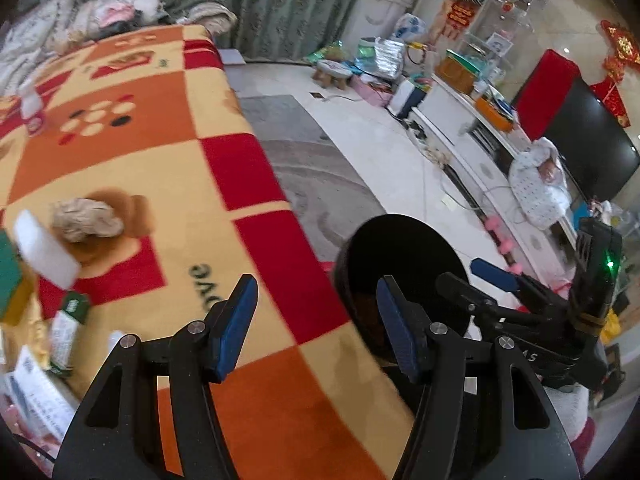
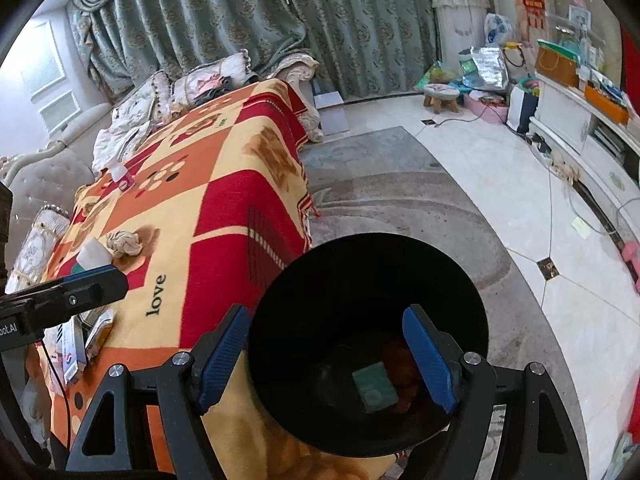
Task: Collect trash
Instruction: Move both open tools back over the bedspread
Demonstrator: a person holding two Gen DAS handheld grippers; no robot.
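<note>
Trash bin, black and round, stands upright beside the long edge of the blanket-covered table, its flared mouth facing up. Inside, on the bottom, lies a small green flat packet; a reddish-brown mass sits next to it, too dark to identify. Right gripper hangs over the bin, its blue pads wide apart, one fingertip above the near rim on the table side and the other over the interior; nothing is between them. Left gripper hovers over the table's edge with its jaws moderately apart and empty, the right-hand pad overlapping the bin's rim in that view.

On the blanket, a crumpled beige paper wad rests with its long axis roughly across the table, touching a white rectangular block that tilts toward it. Nearer the camera, a green-and-white carton lies flat, its long axis running along the table's length. A green box shows only partly at the frame edge. Printed packets lie at the near corner, blurred. A small white bottle with a pink label stands upright, well apart from the rest.
</note>
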